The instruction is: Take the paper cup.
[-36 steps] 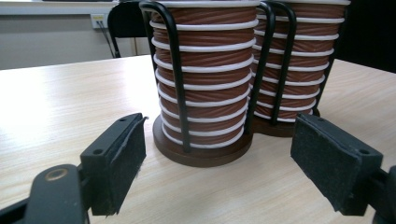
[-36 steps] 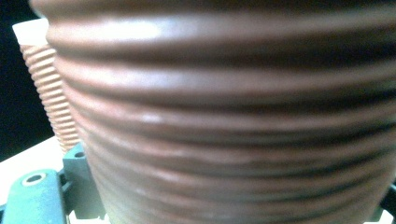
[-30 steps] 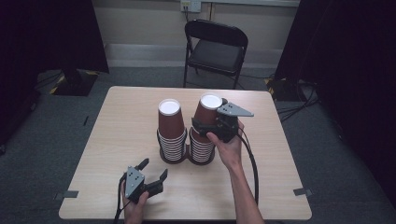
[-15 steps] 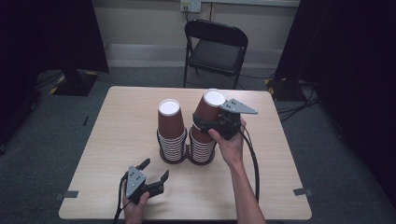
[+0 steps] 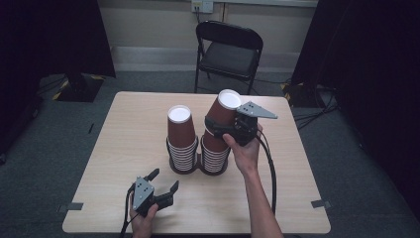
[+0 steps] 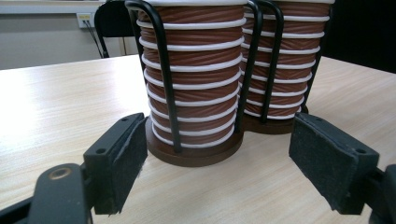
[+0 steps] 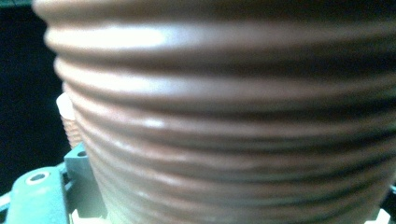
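Cups, brown ribbed paper, sit in two stacks in a black wire holder [image 5: 184, 166] mid-desk [image 5: 124, 129]. High view: right claw [image 5: 218, 128] is clamped around the top cup [image 5: 222, 111] of the right stack [image 5: 215, 153], that cup tilted and raised above the others. Left stack [image 5: 181, 144] stands just beside it, upright. Left claw [image 5: 162, 183] rests low on the desk near its front edge, jaws wide apart, holding nothing, just short of the holder. A folding chair [image 5: 228, 49] stands behind the desk.

Left gripper view: both pads [image 6: 128, 158] are spread wide, with the holder base [image 6: 194, 151] and left stack [image 6: 194, 70] straight ahead between them, not touching.

Right gripper view: ribbed cup wall [image 7: 233, 116], blurred, sits right against the camera; jaws mostly hidden.
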`<control>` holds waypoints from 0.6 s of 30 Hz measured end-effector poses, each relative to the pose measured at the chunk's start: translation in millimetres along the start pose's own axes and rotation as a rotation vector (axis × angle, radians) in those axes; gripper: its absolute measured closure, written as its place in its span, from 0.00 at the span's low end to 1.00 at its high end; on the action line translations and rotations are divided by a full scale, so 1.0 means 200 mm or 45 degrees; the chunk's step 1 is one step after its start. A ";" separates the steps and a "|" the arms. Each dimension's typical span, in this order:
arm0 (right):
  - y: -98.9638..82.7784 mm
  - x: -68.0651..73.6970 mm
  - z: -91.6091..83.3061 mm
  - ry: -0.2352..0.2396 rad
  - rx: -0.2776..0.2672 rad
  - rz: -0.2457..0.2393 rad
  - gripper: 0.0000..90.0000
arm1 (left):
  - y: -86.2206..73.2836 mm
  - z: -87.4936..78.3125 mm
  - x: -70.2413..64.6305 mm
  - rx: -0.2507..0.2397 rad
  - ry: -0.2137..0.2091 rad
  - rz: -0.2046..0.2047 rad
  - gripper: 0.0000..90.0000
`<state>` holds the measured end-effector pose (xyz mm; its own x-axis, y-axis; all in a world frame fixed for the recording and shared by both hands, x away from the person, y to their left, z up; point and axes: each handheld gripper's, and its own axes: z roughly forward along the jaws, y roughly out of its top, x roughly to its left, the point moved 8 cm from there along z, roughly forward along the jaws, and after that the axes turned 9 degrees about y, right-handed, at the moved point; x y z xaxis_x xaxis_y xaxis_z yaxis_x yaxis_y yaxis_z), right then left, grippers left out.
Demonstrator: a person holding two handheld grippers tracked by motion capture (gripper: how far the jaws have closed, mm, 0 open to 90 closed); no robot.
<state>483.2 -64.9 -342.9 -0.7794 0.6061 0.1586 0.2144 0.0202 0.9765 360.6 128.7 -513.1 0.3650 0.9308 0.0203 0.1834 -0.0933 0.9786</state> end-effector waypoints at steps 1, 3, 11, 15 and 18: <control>0.01 0.01 -0.01 0.017 -0.018 0.021 0.13 | 0.00 0.00 0.00 0.000 -0.001 0.000 0.21; 0.02 0.00 -0.02 0.001 -0.040 0.014 0.13 | 0.00 0.00 0.00 -0.004 0.001 -0.008 0.21; 0.06 0.00 -0.08 0.003 -0.067 0.017 0.14 | 0.00 0.00 0.00 0.000 0.007 -0.001 0.21; 0.08 -0.01 -0.10 0.003 -0.103 0.035 0.14 | 0.00 0.00 0.00 0.004 0.003 -0.002 0.21; 0.09 -0.02 -0.13 -0.002 -0.129 0.049 0.14 | 0.00 0.00 0.00 0.003 0.005 -0.004 0.21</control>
<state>474.6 -87.1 -321.7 -0.7710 0.6058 0.1962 0.1834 -0.0838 0.9795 361.1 129.0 -513.2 0.3608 0.9325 0.0177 0.1868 -0.0909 0.9782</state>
